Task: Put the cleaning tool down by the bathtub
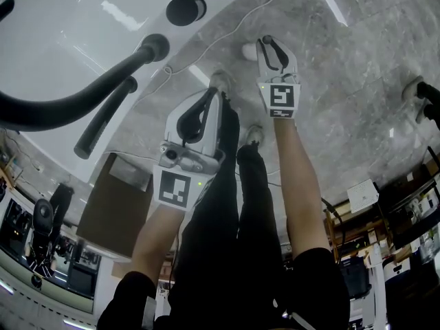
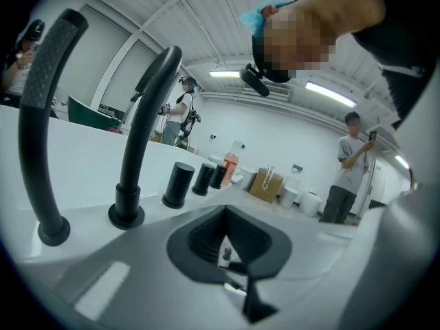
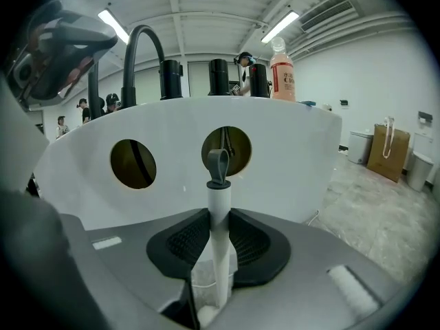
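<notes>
The cleaning tool, a white handle (image 3: 218, 205) with a grey hanging loop at its end, stands between the pads of my right gripper (image 3: 218, 218), which is shut on it. That gripper faces the bathtub's white side panel (image 3: 295, 157) from close by. In the head view my right gripper (image 1: 267, 43) hangs low over the grey marble floor beside the bathtub (image 1: 69, 33), and the tool's white end (image 1: 249, 51) shows at its left. My left gripper (image 1: 212, 93) is above the tub's edge, shut with nothing in it. Seen from the left gripper (image 2: 227, 215), the tub rim (image 2: 75, 184) is in front.
Black curved faucets (image 1: 103, 81) and round black knobs (image 1: 184, 9) stand on the tub rim, with a pink bottle (image 3: 282, 71) beside them. Two round holes (image 3: 133, 163) open in the side panel. A thin white cable (image 1: 237, 29) runs over the floor. A cardboard box (image 1: 113, 205) stands behind me at the left.
</notes>
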Available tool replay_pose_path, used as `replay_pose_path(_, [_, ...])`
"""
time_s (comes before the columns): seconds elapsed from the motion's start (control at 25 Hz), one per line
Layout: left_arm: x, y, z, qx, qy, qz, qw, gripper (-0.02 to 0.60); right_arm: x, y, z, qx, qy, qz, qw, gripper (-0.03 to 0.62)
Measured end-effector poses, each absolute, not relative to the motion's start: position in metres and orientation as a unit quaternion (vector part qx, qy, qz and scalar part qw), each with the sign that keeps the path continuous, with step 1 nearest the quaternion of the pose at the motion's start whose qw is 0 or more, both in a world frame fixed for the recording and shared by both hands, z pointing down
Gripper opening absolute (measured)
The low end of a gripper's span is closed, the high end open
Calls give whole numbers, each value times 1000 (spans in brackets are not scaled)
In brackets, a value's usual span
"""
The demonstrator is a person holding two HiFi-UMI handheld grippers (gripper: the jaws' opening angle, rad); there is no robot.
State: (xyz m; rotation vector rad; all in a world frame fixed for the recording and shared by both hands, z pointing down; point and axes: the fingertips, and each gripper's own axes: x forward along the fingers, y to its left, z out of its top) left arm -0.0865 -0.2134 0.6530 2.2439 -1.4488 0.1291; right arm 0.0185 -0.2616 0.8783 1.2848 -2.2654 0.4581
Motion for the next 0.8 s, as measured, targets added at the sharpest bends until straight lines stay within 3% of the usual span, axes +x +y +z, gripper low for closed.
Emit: replay_pose_path(0.8, [-95,-243,656,821,-516,51,238,6,-10,-312,902,460,-831,178,258,89])
